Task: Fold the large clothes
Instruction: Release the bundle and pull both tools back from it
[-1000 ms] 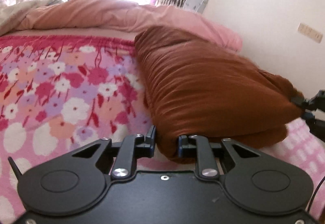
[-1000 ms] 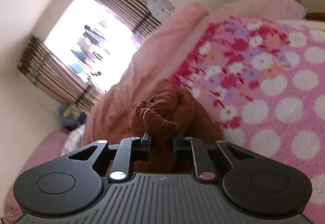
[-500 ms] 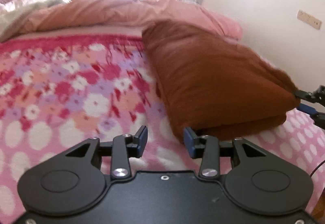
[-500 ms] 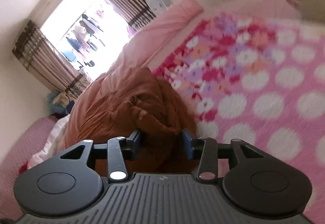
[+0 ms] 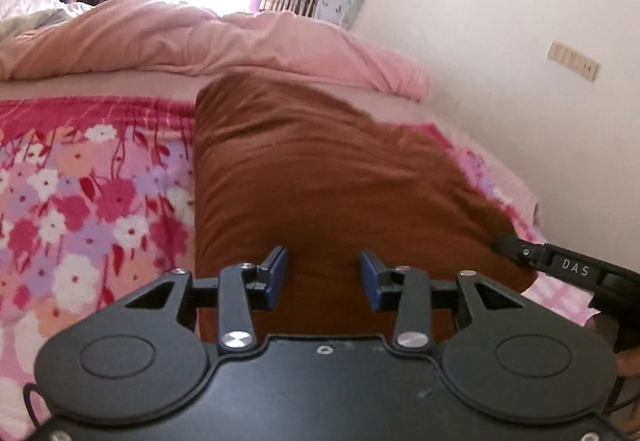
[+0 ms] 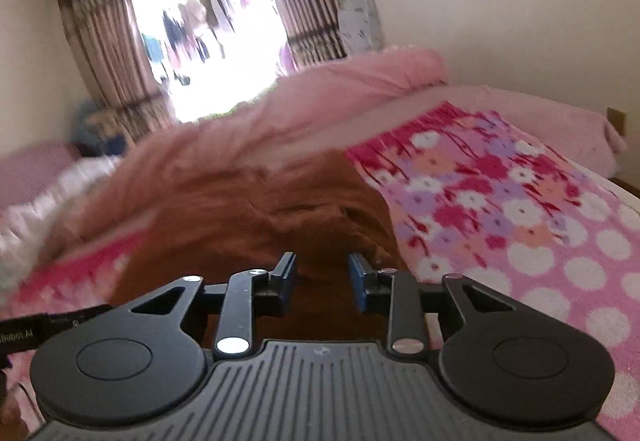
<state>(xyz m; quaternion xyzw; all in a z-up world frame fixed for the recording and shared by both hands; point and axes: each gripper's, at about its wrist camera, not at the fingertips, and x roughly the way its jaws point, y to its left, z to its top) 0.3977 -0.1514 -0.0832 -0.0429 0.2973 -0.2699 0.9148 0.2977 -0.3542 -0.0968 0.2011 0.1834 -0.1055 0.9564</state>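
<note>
A large brown garment [image 5: 320, 177] lies folded into a long thick strip on the pink flowered blanket [image 5: 80, 193]. My left gripper [image 5: 323, 277] is open and empty, just above the near end of the garment. My right gripper [image 6: 322, 277] is open and empty, above the same garment [image 6: 256, 217] from the other side. The right gripper's tip also shows in the left wrist view [image 5: 520, 251], at the garment's right edge. The left gripper's tip shows at the left edge of the right wrist view [image 6: 52, 325].
A rolled pink duvet [image 5: 200, 41] lies across the far end of the bed. A white wall with a socket strip [image 5: 574, 61] runs along the right of the bed. Curtains and a bright window [image 6: 200, 41] stand beyond. White bedding [image 5: 28, 9] lies at far left.
Both grippers have opened and let go of the brown garment, which now lies flat on the blanket. Both have moved over its near end, and the right wrist view has swung level.
</note>
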